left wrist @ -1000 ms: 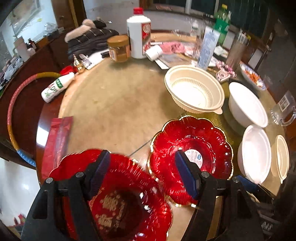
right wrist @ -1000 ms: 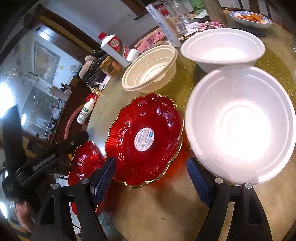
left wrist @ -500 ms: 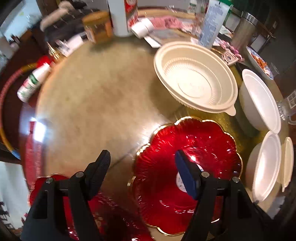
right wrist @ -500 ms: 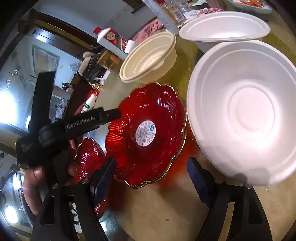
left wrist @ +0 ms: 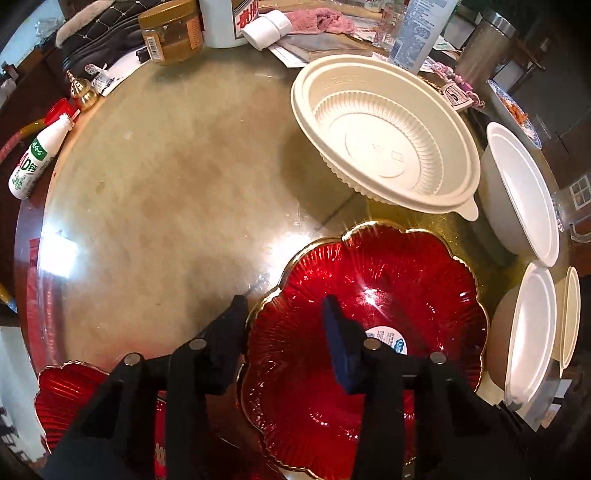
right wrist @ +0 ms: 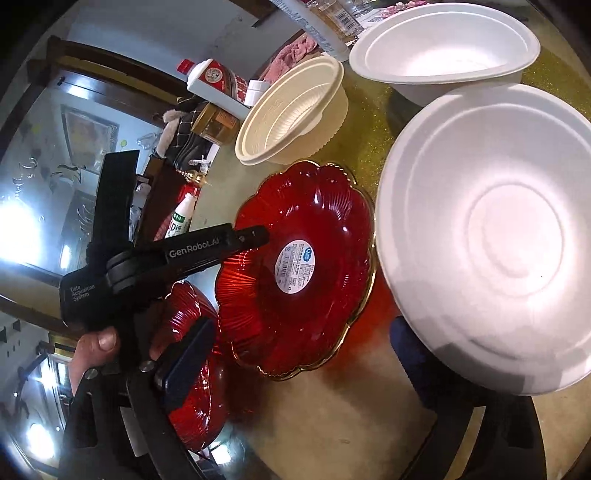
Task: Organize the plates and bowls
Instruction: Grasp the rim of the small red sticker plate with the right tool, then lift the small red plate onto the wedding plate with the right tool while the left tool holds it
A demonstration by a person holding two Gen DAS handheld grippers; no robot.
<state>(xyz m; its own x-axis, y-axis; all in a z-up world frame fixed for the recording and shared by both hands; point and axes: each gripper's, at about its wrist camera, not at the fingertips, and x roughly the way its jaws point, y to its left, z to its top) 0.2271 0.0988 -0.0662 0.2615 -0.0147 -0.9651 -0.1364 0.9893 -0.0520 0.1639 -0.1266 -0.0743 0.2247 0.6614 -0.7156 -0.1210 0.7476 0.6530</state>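
A red scalloped plate with a gold rim and a white sticker point(left wrist: 388, 295) point(right wrist: 306, 266) lies on the table. My left gripper point(left wrist: 284, 314) is open with its jaws on either side of that plate's left rim; it also shows in the right wrist view point(right wrist: 255, 236). A second red plate point(left wrist: 62, 398) point(right wrist: 192, 321) lies to the left. My right gripper point(right wrist: 303, 354) is open, low over the table, its right finger under the rim of a white foam bowl point(right wrist: 491, 236) point(left wrist: 528, 332). A cream ribbed bowl point(left wrist: 384, 136) point(right wrist: 295, 110) and another white bowl point(left wrist: 524, 192) point(right wrist: 443, 51) stand behind.
At the back stand a white bottle point(right wrist: 214, 81), a brown jar point(left wrist: 171, 31), a pink cloth point(left wrist: 317, 18), a tall carton point(left wrist: 417, 33) and a metal flask point(left wrist: 484, 44). A small drink bottle point(left wrist: 37, 158) lies at the table's left edge.
My left gripper has moved forward and right from the left red plate to the sticker plate's rim, and its jaws have narrowed. The right gripper has crept closer to the white bowl.
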